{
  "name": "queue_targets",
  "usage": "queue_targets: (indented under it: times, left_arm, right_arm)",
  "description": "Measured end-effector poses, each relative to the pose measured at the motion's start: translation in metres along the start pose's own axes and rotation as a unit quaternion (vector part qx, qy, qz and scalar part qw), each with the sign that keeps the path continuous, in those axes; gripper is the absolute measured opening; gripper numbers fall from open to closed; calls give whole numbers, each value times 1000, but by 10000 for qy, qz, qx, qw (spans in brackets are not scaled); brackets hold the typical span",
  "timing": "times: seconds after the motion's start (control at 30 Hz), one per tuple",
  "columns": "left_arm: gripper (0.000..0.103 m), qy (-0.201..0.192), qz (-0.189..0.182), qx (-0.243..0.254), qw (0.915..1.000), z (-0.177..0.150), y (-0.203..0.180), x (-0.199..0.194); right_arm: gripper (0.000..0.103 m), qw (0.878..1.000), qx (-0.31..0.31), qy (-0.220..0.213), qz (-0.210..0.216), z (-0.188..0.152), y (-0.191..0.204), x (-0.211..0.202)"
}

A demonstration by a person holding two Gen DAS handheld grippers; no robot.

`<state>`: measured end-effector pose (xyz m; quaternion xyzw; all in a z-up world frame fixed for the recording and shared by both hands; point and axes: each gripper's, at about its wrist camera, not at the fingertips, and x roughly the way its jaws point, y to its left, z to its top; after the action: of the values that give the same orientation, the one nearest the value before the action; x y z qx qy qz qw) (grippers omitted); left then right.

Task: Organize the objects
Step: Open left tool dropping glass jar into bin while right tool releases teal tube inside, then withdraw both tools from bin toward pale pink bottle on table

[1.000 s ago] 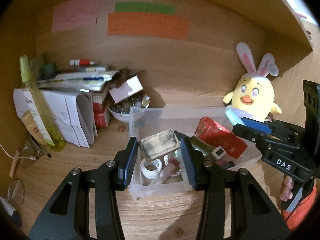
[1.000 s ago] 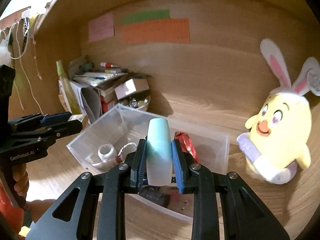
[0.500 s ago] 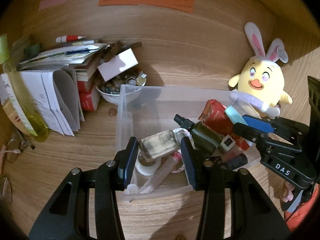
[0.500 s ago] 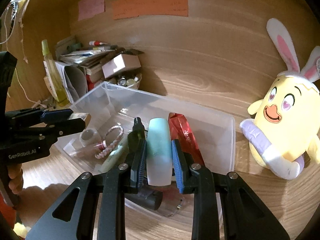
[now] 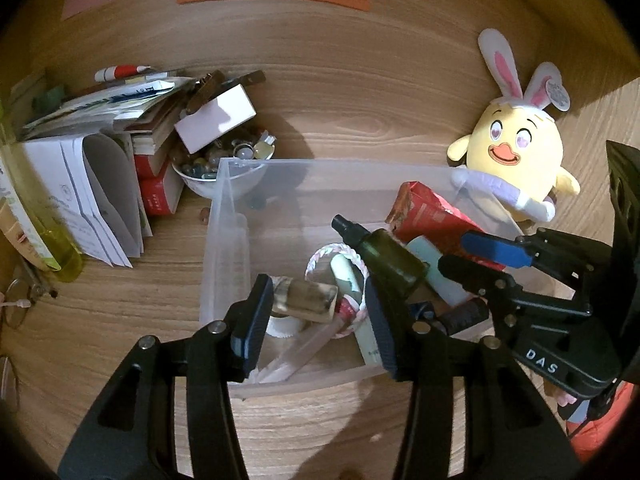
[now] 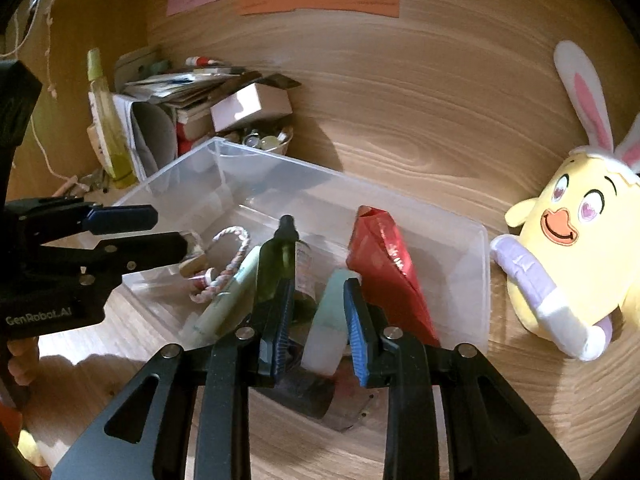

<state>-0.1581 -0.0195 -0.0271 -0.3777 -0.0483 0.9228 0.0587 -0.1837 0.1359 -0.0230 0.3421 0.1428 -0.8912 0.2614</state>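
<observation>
Clear plastic bin (image 5: 224, 248) of bottles beside plush chick (image 5: 516, 160)

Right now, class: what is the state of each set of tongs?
Left tongs: open, just opening; flat bottle loose between them.
Right tongs: open, just opening; pale green tube loose between them.

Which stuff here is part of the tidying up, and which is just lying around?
Part of the tidying:
- clear plastic bin
- flat glass bottle between the left hand-held gripper's jaws, which have just been opening
- pale blue tube at the right hand-held gripper

Just lying around:
- chick plush
- paper pile
- bowl of bits
</observation>
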Motion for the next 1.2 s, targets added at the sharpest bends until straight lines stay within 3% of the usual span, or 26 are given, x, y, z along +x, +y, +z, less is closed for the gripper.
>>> queue_targets:
  times: [0.13,0.2,0.27,0.33,0.43,0.63,0.73,0.9,1.2]
  left_arm:
    - [58,-143,56,38,9999,-1,-4,-10]
    - [68,-231,119,58,9996,-2,-5,-16]
    - [69,-312,188,101,9993,-3,-8,-22]
    - [70,-319,205,151,9992,-4,-9,-26]
    - [81,-373,262,165,9988,-6,-10,-33]
    - [82,-498,302,186,9981,-11,-9,-52]
    - [96,-541,332,191,9978,-15,-8,-60]
    - [96,-618,401,236,9970,-24,-8,-73]
    - [97,-376,555,314,9973,-51,-4,-78]
  right_arm:
    - [42,10000,-27,-87,-18,1,2,-6]
    - [52,9999,4,-146,-13,2,1,-11]
    - [65,9997,50,-218,-29,3,0,-16]
    - [68,9995,68,-298,-45,4,0,-22]
    - [74,9993,110,-359,-26,5,0,-31]
    - [75,9986,163,-461,210,0,2,-52]
    - [75,9985,100,-488,231,-5,5,-62]
    - [82,9981,-25,-547,274,-13,13,-77]
    - [83,9979,-140,-421,467,-33,31,-91]
